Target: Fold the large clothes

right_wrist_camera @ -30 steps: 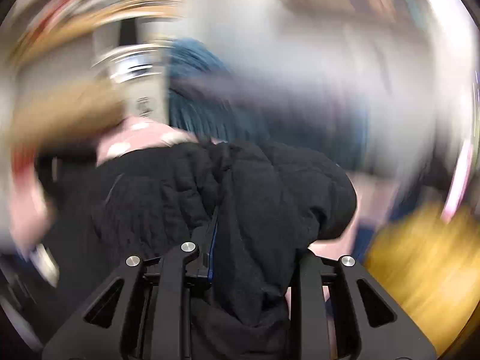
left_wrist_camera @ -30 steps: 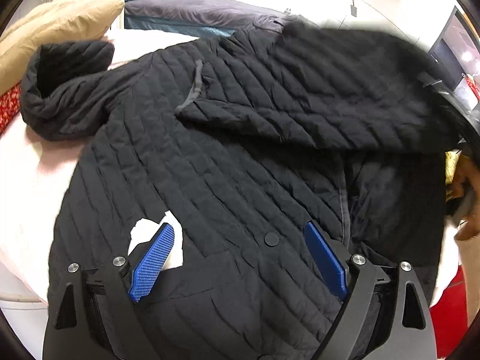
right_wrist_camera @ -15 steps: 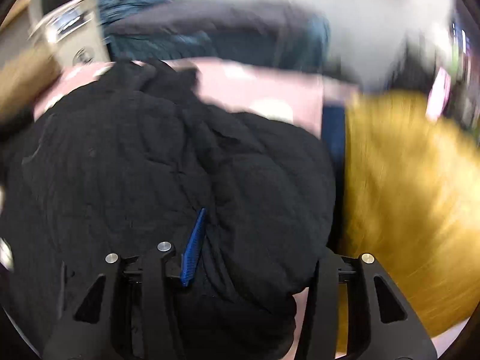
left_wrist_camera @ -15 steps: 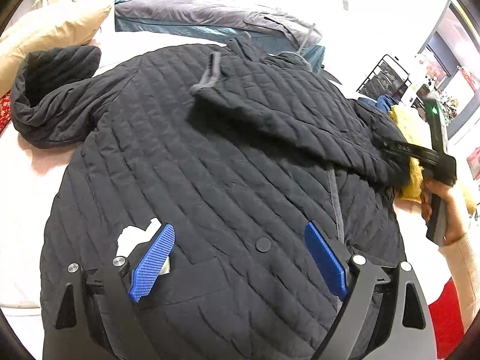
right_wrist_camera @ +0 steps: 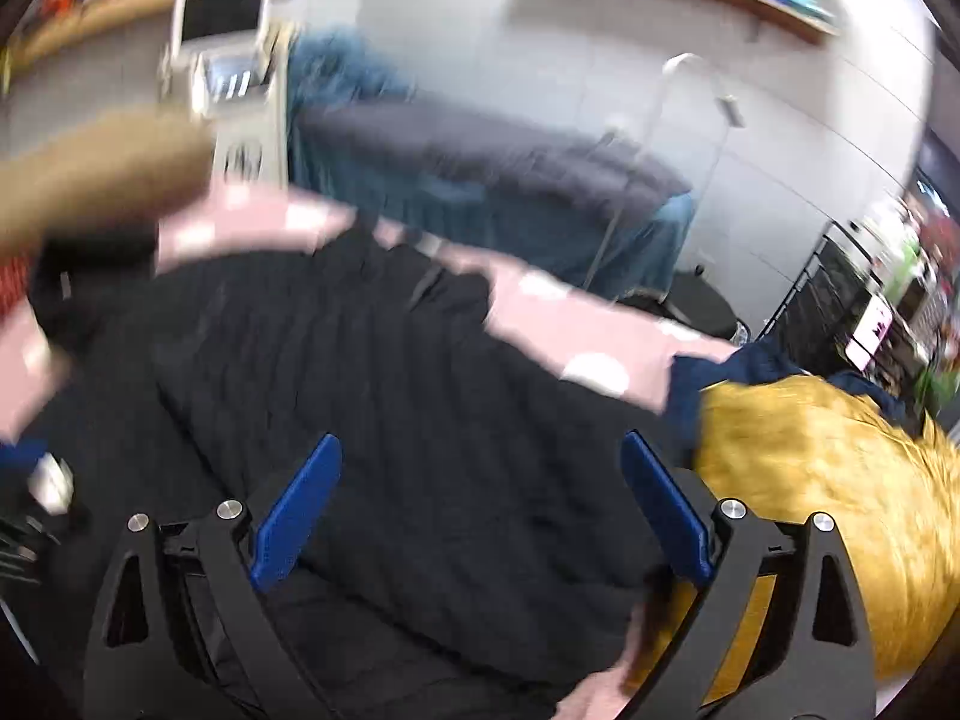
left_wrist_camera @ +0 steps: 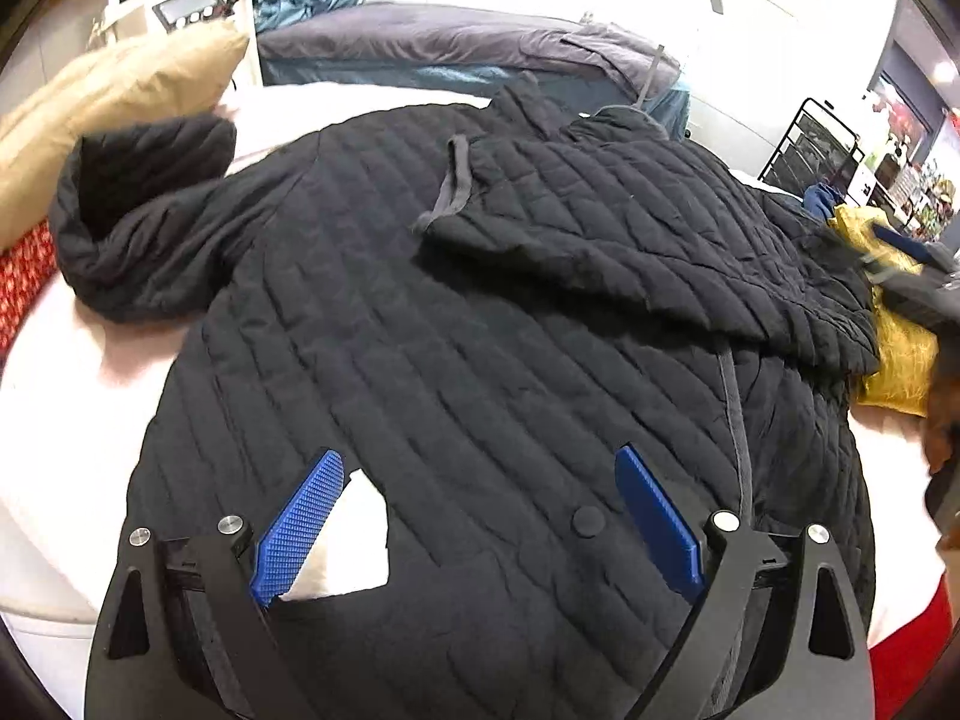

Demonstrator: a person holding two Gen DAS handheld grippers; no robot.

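A black quilted jacket [left_wrist_camera: 480, 330] lies spread on a pink-sheeted bed [left_wrist_camera: 72, 396]. One sleeve [left_wrist_camera: 630, 240] is folded across its chest. The other sleeve [left_wrist_camera: 138, 228] sticks out to the left, cuff curled up. My left gripper [left_wrist_camera: 477, 456] hangs open over the jacket's lower front, near a button [left_wrist_camera: 588, 522], and a white patch [left_wrist_camera: 342, 546] shows by its left finger. In the blurred right wrist view my right gripper [right_wrist_camera: 479, 441] is above the jacket [right_wrist_camera: 420, 450]. Its jaws are opening wide and the pads press on nothing.
A tan pillow [left_wrist_camera: 108, 102] and red patterned fabric [left_wrist_camera: 18, 282] sit at the left. A yellow garment [left_wrist_camera: 900, 354] lies on the right by a person's hand [left_wrist_camera: 942, 420]. Behind the bed are grey and teal bedding [left_wrist_camera: 450, 48] and a wire rack [left_wrist_camera: 810, 144].
My right gripper, which was shut on the black sleeve, has opened and let it go. The sleeve now lies across the jacket's chest. My left gripper stays open and has hardly moved.
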